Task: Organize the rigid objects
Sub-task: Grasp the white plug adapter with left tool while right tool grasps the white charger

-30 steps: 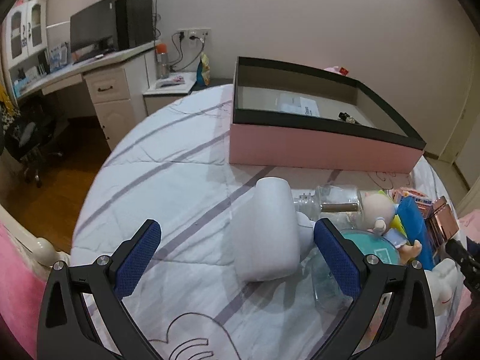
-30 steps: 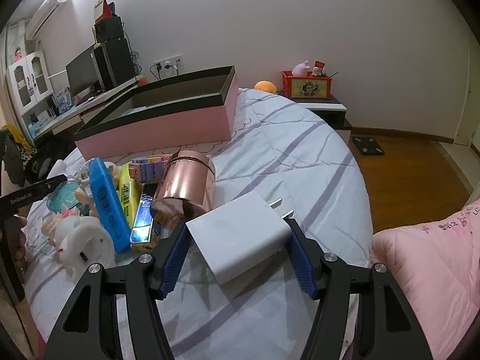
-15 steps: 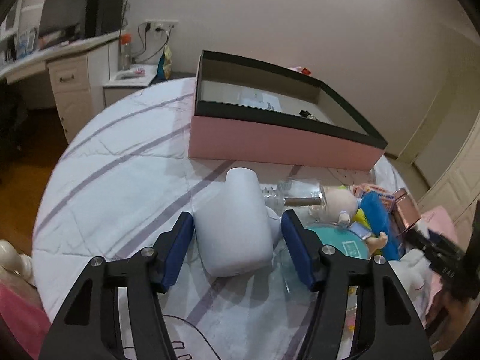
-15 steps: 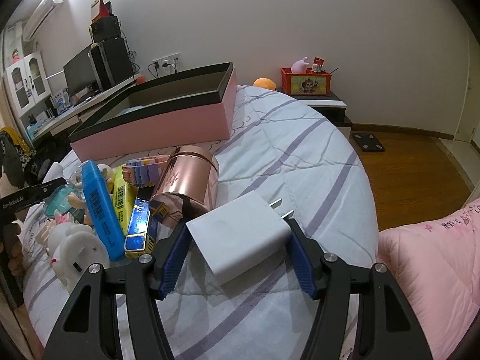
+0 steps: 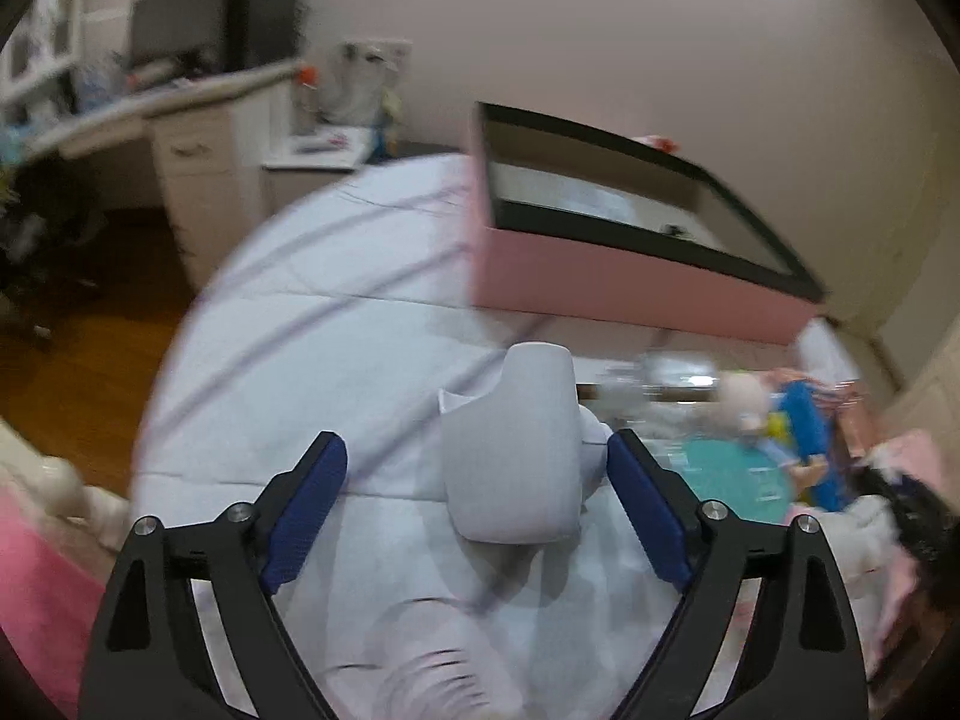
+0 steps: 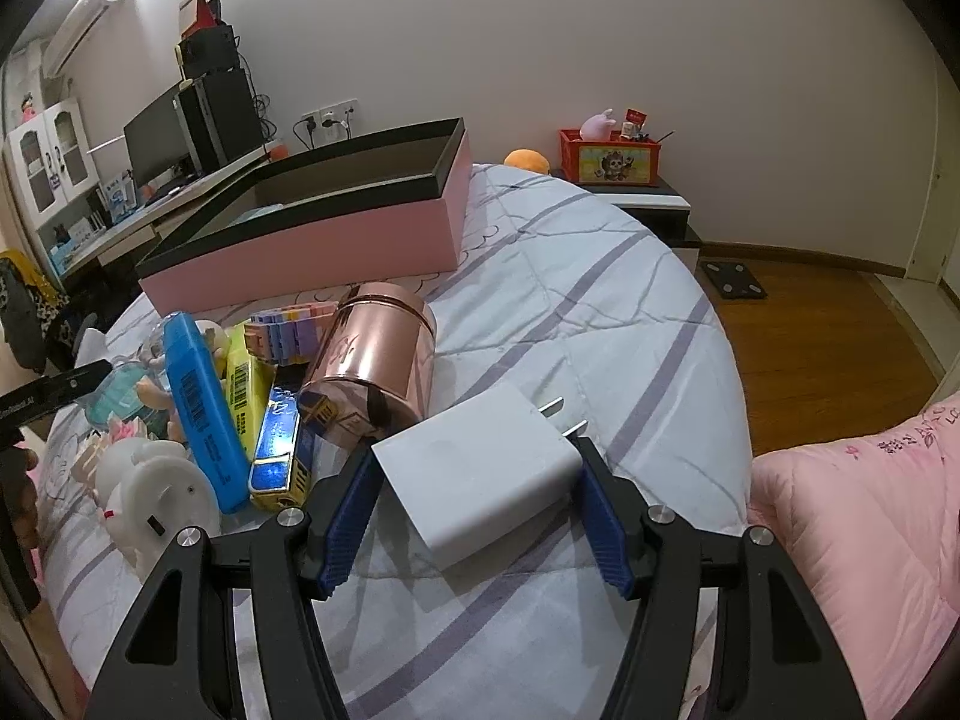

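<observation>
— White charger: where is it?
— Clamped in the right gripper, below the pink box.
— And the left gripper?
— Spread wide, its jaws having just opened; the white block lies loose between them, short of that box.

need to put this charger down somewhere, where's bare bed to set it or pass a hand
Bare striped bedspread lies right of the rose-gold canister, up to the pink box. Also bare left of the white bottle. Crowded around the blue case.
</observation>
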Demonstrator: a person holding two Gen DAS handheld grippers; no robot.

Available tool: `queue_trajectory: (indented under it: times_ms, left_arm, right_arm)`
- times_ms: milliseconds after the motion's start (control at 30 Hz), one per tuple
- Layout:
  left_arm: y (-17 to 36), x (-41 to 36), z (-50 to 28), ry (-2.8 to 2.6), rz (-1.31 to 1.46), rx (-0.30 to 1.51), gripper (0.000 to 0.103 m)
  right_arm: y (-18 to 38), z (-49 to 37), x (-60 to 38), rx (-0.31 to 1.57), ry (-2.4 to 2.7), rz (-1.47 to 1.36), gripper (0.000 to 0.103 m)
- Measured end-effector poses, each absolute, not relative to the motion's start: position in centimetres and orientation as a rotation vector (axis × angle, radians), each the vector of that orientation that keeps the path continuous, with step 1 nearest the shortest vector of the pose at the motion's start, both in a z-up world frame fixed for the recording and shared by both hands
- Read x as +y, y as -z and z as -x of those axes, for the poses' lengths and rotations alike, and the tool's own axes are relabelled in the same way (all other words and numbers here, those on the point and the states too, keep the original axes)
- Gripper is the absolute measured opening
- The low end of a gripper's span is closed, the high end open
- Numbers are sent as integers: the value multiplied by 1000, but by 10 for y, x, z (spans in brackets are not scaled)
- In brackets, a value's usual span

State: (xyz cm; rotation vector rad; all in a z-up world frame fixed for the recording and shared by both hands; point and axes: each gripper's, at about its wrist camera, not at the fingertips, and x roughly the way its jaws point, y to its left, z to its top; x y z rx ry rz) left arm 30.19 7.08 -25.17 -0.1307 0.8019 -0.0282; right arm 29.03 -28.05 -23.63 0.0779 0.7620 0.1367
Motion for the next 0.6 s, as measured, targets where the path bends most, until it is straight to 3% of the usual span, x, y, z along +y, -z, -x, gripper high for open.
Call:
queue_trajectory:
  times_ms: [467, 533, 567, 600]
  left_arm:
    - [259, 62, -306, -1, 55, 799, 92]
    - [263, 62, -311, -2, 54, 825, 83]
    - [264, 62, -313, -5, 51, 829, 69]
    - [264, 61, -313, -13, 34, 829, 64]
  right_arm:
    - [237, -289, -280, 765, -135, -76, 64]
    - [236, -289, -280, 766, -134, -74, 64]
    - [236, -290, -279, 766, -133, -73, 64]
    - [236, -289, -279, 765, -132, -71, 64]
